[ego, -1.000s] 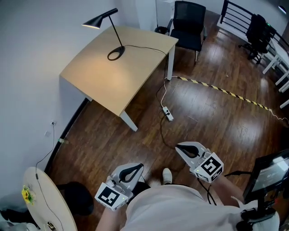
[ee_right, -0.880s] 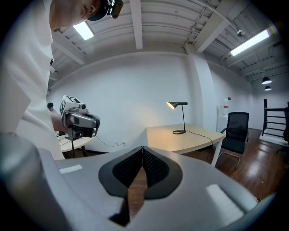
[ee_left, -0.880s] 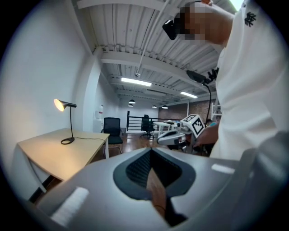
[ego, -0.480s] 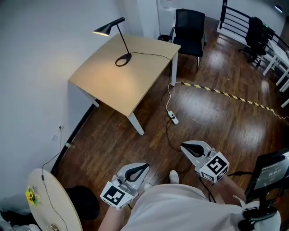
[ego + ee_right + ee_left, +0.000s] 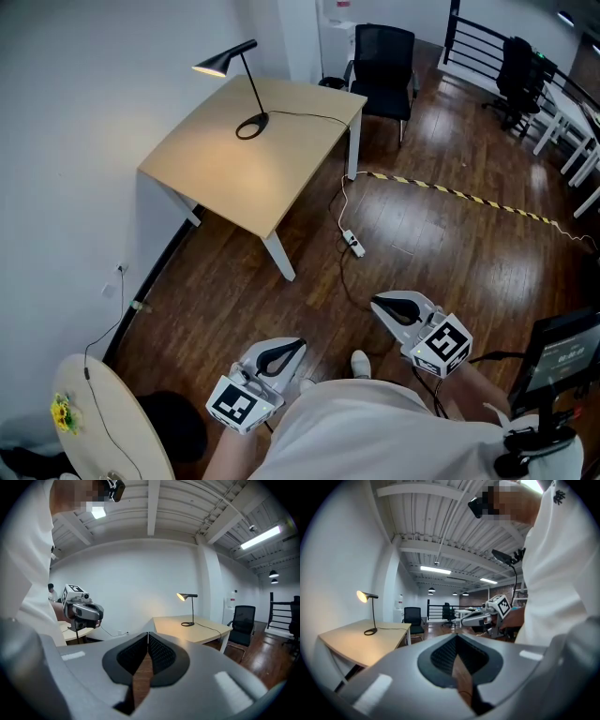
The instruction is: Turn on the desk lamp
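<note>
A black desk lamp (image 5: 251, 86) stands at the far corner of a light wooden desk (image 5: 234, 173), its shade glowing and a patch of light on the desktop. The lamp's cord runs across the desk and down to a power strip (image 5: 355, 246) on the floor. My left gripper (image 5: 291, 345) and right gripper (image 5: 378, 302) are held low by the person's body, far from the desk. Both are shut with nothing between the jaws. The lit lamp (image 5: 370, 613) shows small at the left past my left gripper (image 5: 456, 637), and the lamp (image 5: 190, 609) shows beyond my right gripper (image 5: 148, 634).
A black office chair (image 5: 382, 58) stands behind the desk. Yellow-black tape (image 5: 450, 190) crosses the dark wooden floor. A round table (image 5: 103, 422) sits at the lower left, a monitor (image 5: 558, 361) at the lower right. White walls border the desk's left side.
The head view has shifted, so the desk and lamp sit a little further right in the picture. Both grippers stay shut in about the same place. The lamp glows throughout.
</note>
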The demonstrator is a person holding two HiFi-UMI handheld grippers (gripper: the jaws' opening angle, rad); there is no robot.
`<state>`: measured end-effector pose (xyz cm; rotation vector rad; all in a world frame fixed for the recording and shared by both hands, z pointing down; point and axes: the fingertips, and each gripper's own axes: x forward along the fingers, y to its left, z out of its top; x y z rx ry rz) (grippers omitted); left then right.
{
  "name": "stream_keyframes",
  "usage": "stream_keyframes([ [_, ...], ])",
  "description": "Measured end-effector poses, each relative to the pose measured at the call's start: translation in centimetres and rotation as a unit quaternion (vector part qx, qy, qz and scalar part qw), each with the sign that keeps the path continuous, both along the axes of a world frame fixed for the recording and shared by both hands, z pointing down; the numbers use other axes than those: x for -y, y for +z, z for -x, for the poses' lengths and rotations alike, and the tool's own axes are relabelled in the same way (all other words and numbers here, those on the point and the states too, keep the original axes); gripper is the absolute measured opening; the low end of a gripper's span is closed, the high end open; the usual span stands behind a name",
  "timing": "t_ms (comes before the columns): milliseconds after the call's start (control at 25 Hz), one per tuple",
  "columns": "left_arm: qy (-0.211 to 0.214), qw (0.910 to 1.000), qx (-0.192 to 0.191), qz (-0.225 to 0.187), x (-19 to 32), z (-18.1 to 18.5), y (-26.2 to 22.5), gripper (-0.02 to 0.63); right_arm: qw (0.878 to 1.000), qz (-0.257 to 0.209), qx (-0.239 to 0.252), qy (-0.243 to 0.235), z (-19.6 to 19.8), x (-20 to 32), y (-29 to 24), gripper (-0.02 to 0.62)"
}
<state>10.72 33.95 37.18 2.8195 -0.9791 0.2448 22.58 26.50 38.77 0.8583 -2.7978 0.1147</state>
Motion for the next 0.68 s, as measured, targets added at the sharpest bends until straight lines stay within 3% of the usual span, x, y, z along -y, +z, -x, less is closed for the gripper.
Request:
stream_keyframes([
  [400,-0.002,0.9999,-0.016,0.003,-1.1,1.7,-0.8,0.017,1.0,-0.012,-0.002,0.004,1.9,-1.3,-1.1,0.005],
  [680,-0.039,0.9992,-0.01,0.003,-1.3,2.8,-1.0,0.017,1.0,-0.007,-0.005,-0.024,3.7,-0.7,-0.9,0.005],
])
